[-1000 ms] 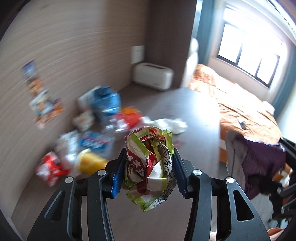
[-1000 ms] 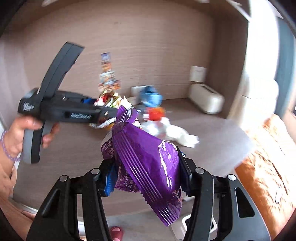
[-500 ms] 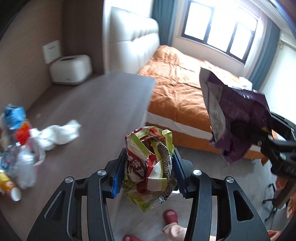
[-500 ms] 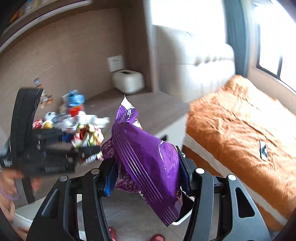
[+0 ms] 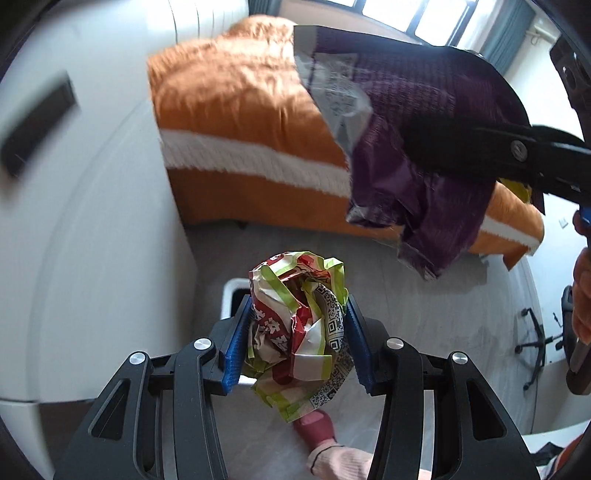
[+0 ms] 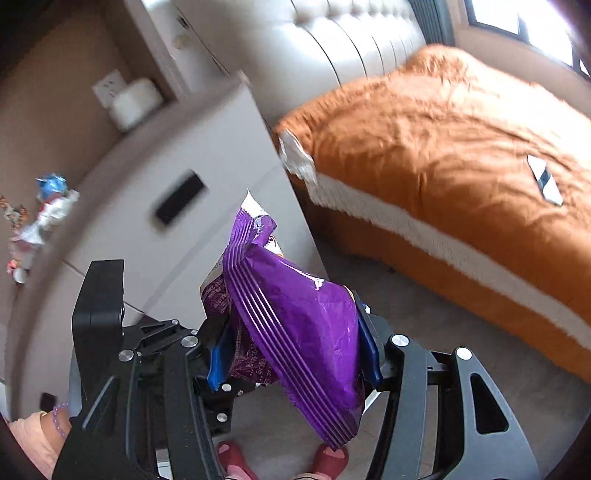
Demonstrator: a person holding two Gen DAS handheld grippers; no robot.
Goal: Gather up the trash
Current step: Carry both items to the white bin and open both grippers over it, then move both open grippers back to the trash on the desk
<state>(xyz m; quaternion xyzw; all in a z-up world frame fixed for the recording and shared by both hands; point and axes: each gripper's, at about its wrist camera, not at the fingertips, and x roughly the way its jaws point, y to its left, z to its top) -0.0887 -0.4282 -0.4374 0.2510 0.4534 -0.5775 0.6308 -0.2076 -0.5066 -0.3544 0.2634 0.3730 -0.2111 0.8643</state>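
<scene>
Over grey floor point(image 5: 424, 306), crumpled red-green wrapper point(image 5: 299, 332).

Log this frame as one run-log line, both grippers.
phase: carry to bin | left gripper: shut on crumpled wrapper | right gripper: shut on purple bag | white bin: on floor below left jaws

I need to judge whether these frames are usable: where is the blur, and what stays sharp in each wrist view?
Left wrist view: the crumpled red-and-green wrapper in the left gripper is sharp; the white cabinet and orange bed smear with motion blur. Right wrist view: the purple snack bag in the right gripper is crisp; the cabinet and the trash pile are blurred, and the window blows out.
</scene>
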